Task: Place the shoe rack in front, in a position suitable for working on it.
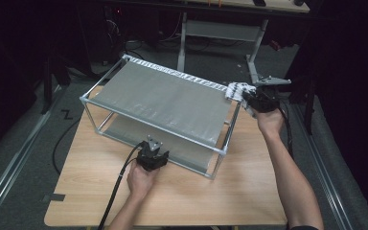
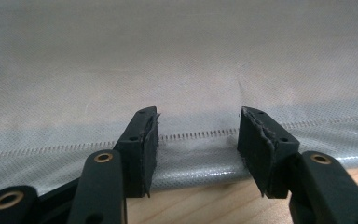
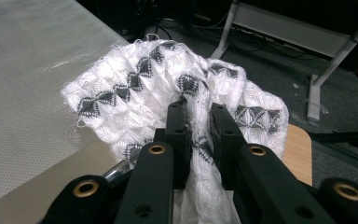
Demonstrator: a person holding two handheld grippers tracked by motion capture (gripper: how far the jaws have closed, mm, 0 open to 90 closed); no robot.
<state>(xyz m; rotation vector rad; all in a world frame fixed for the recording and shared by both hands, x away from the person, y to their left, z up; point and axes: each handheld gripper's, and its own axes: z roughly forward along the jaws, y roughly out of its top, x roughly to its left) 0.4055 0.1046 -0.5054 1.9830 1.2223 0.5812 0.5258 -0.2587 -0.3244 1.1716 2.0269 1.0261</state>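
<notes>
One light wooden table (image 1: 182,201) carries one metal-tube frame rack (image 1: 87,101) with two grey mesh fabric shelves, an upper shelf (image 1: 163,100) and a lower shelf (image 1: 124,129) beneath it. Along the upper shelf's far edge runs a white strip with dark print (image 1: 172,72), too small to read.

One white knitted cloth with dark grey diamond patterns (image 3: 168,84) lies bunched at the rack's far right corner, on the edge of the upper shelf. The right gripper (image 3: 198,114) is clamped on a fold of this cloth, its two black jaws pressed together with the fabric pinched between them; the rest of the cloth spreads just beyond the jaws.

The left gripper (image 2: 198,135) sits at the rack's near side, well apart from the cloth. Its two jaws stand spread, holding nothing, just in front of the stitched hem of the grey mesh.
</notes>
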